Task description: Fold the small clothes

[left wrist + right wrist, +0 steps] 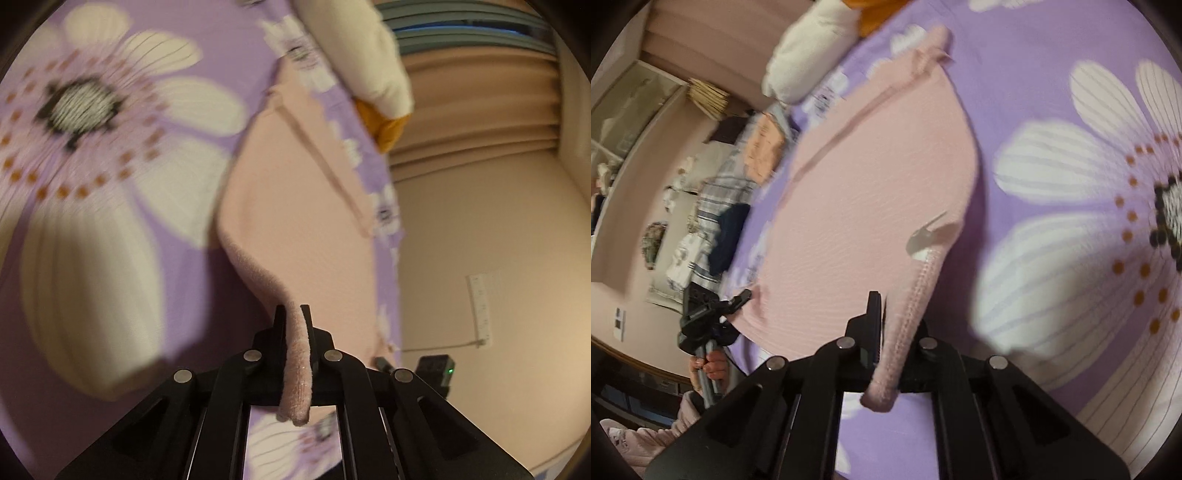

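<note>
A small pink knit garment [295, 206] lies spread on a purple bedspread with big white flowers [110, 184]. My left gripper [294, 314] is shut on one pink edge, which hangs back between the black fingers. In the right wrist view the same pink garment [871, 184] stretches away from me, a white label showing near its hem. My right gripper [886, 306] is shut on the ribbed hem, and a roll of it droops behind the jaws. The left gripper [738, 295] also shows there at the garment's other corner, with a hand on its handle.
A cream and orange pillow or folded cloth [369, 55] lies at the bed's far end. Beyond the bed edge in the right wrist view are piled clothes [716, 206], a beige wall and shelves. A person's sleeve and shoe [635, 439] show low left.
</note>
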